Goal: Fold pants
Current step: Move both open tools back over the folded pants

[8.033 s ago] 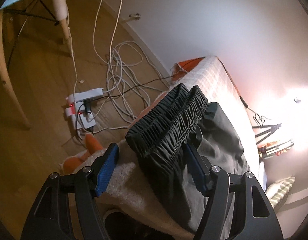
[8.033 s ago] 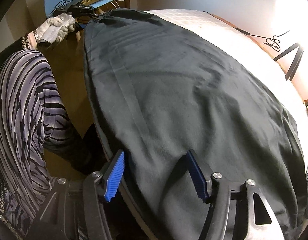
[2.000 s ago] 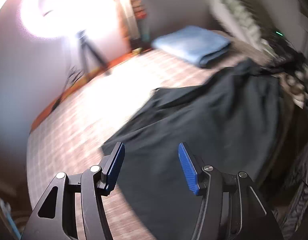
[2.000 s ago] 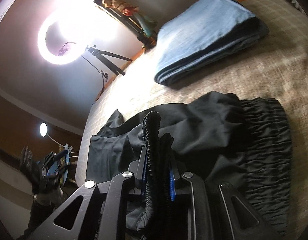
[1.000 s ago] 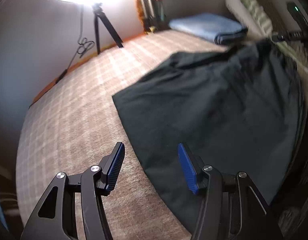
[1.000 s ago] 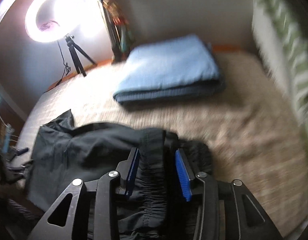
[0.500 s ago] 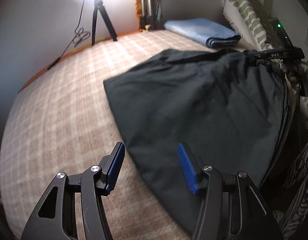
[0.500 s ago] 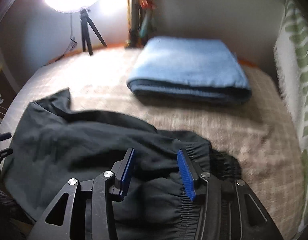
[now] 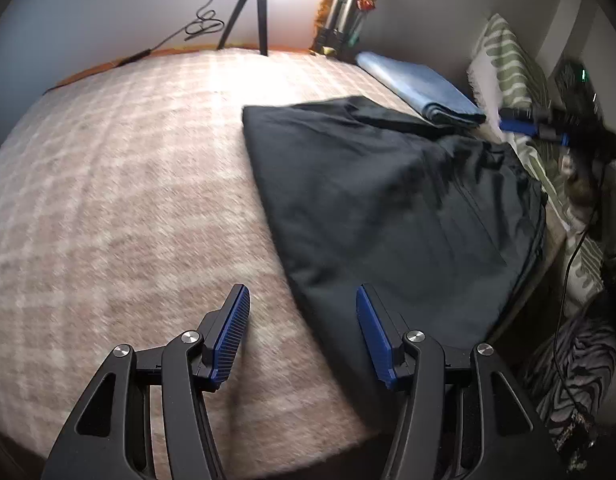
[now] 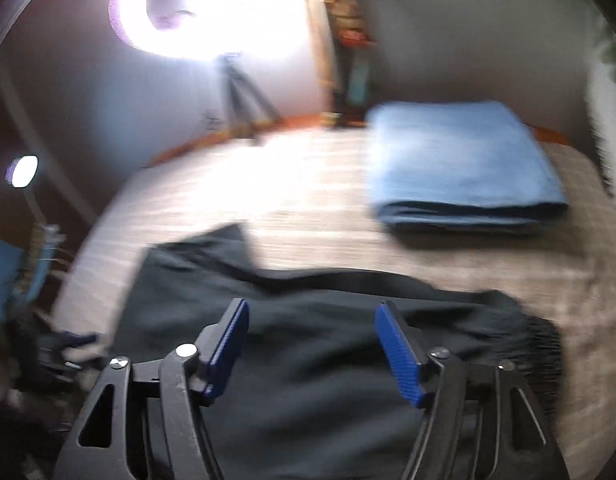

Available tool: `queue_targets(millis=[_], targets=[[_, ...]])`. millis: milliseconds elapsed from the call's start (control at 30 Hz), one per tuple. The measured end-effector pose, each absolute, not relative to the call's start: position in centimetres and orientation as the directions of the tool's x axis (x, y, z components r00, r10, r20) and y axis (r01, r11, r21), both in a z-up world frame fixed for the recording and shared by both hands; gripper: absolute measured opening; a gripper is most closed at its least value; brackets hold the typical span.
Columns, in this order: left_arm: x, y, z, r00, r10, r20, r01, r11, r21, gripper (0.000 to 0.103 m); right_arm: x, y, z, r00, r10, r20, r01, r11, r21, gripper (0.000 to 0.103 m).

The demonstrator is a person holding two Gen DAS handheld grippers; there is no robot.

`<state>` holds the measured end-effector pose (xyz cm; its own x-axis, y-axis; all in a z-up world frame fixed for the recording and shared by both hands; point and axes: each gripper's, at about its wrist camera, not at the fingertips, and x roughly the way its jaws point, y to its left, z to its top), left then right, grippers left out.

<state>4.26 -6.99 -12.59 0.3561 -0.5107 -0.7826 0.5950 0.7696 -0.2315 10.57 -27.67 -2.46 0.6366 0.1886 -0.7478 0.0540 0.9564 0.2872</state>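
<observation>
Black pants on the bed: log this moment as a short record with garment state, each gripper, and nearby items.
garment: black pants lying flat on the plaid bed cover
left gripper: open, empty, over the pants' near edge
right gripper: jaws just opened, nothing between the fingers, above the pants
nearby: folded blue blanket beyond the pants; ring light on a tripod

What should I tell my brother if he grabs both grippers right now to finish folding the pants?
Left gripper: open, holding nothing, over the near edge of the black pants.
Right gripper: its jaws have just been opening; nothing between them, pants lie below.
The pants lie folded over on the checked blanket, the gathered waistband toward the folded blue cloth.
Done: one fold laid down and let go.
Left: probably fold once more and smooth.
</observation>
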Motion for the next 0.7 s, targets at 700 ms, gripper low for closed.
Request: queue_targets(millis=[700], targets=[[3.6, -6.3, -13.2, 0.274, -0.605, -0.748, 0.599, 0.716, -0.359, 0.055, 25.2, -5.0, -8.7, 0.287, 0.24, -0.927, -0.08, 0.971, 0.227, 0.061]])
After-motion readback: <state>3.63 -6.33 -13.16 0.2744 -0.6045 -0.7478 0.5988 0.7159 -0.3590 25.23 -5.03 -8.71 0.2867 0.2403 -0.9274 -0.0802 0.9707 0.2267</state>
